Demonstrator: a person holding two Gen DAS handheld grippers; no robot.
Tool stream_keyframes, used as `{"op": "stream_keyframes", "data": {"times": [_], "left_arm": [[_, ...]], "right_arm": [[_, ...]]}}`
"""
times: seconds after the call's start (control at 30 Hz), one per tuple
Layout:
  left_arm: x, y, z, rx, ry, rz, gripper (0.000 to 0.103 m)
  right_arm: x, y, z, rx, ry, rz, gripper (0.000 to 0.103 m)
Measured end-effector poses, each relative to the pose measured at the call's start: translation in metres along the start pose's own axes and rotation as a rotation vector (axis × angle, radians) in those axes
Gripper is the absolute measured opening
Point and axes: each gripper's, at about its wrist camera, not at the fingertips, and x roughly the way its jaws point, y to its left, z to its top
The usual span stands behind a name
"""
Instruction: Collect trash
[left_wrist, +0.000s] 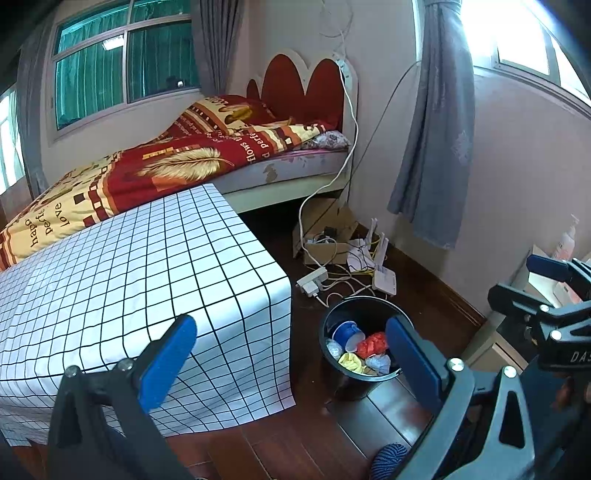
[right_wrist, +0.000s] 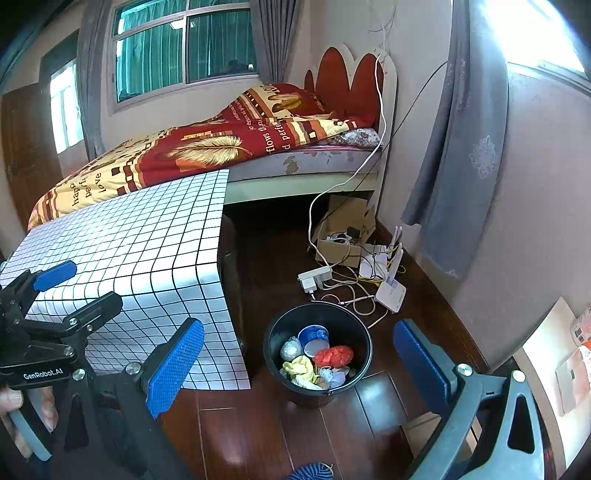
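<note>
Both tools are held wide apart and empty, the left tool (left_wrist: 291, 354) and the right tool (right_wrist: 299, 363). The trash (right_wrist: 317, 360) lies in the bin (right_wrist: 271, 349), which is set on the floor beside the table (right_wrist: 147, 251), near at hand.

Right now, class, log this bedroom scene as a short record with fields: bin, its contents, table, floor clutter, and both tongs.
bin: black bin upright on the wood floor, right of the table
contents: blue cup, red wad, yellow wad, foil ball, white scraps
table: checked cloth, nothing visible on top
floor clutter: power strip, router, cardboard box, cables
left tongs: open, empty
right tongs: open, empty
</note>
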Motion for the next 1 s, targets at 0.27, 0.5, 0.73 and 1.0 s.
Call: {"op": "stream_keyframes", "data": {"times": [0.27,0.5,0.73,1.0], "left_arm": [[0.0,0.0,-0.001,-0.002,0.001,0.0,0.103],[-0.001,-0.001,-0.002,-0.003,0.0,-0.002,0.103],[0.0,-0.003,-0.004,0.015,0.009,-0.004,0.103],[0.002,0.005,-0.006,0.02,0.022,-0.017,0.103]], "right_arm": [[0.001,0.001,0.0,0.001,0.002,0.0,0.103],[0.001,0.002,-0.002,-0.001,0.003,0.0,0.103],[0.002,0.002,-0.001,0.001,0.006,0.0,0.103],[0.005,0.006,-0.01,0.001,0.016,-0.001,0.103]]}}
